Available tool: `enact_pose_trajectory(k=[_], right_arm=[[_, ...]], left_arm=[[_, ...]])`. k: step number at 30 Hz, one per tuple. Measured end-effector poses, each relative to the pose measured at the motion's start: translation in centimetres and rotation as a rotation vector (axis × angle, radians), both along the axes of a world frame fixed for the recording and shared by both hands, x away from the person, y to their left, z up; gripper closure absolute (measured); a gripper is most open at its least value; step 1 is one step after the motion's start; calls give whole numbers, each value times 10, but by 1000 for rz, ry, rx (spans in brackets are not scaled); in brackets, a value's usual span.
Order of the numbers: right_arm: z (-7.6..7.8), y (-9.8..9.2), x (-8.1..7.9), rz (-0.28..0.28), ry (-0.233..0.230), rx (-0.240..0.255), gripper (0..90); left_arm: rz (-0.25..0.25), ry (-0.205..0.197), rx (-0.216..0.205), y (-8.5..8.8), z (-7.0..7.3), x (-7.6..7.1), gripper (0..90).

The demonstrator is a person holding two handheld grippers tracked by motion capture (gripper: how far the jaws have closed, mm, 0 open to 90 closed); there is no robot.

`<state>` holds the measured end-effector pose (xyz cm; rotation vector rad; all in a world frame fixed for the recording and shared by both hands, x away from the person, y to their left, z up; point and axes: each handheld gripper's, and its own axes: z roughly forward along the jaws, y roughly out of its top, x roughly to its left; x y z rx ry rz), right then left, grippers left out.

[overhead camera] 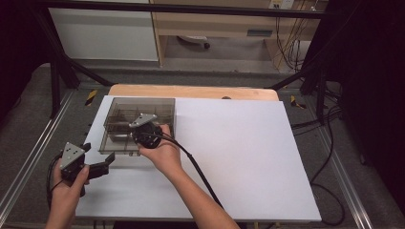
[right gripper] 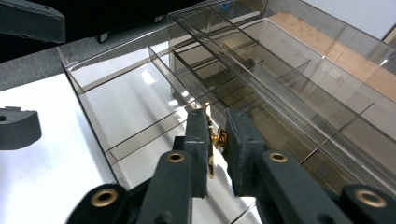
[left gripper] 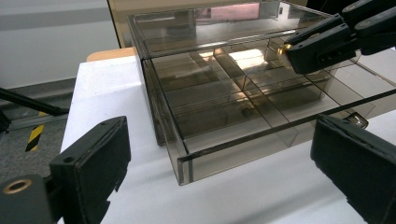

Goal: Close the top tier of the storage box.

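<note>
over the near-left part of the white table top (overhead camera: 239, 157), the right hand (overhead camera: 162, 152) is reaching in from the bottom edge, forearm angling up and to the left, and is holding the right gripper (overhead camera: 143, 135) above the smoky clear plastic organizer box (overhead camera: 119, 112). its cable is trailing back along the forearm. in the right gripper view, the jaws are sitting nearly together and are pinching a small gold-coloured metal piece (right gripper: 214, 137) upright between them, just over the box's open divided compartments. the box is resting on the table's far-left corner, with its lid standing raised along the far side. at the table's left edge, the left hand (overhead camera: 69, 183) is gripping the left gripper (overhead camera: 106, 163) low and level, pointing it right toward the box's near-left corner. in the left gripper view its jaws are standing wide apart with nothing between the pads, well short of the box wall, and the right gripper's tip with the gold piece is hanging over the compartments.
</note>
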<state>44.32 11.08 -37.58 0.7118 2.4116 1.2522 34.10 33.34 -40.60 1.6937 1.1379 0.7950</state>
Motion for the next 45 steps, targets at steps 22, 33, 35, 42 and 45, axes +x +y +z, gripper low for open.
enact_pose_trajectory(k=[22, 33, 35, 42, 45], right_arm=[[20, -23, -32, -23, -82, 38, 412], [30, -35, -47, -37, -107, 44, 76], [30, -36, -47, -43, -105, 34, 61], [30, -42, -43, -71, -99, 34, 36], [30, -48, -42, -79, -98, 36, 33]], left_arm=[[-7, 7, 6, -1, -1, 0, 50], [1, 7, 15, -3, -1, -2, 50], [1, 7, 15, -3, -1, -2, 50], [-5, 7, 14, -3, -1, -2, 50], [-8, 7, 16, -4, -1, -2, 50]])
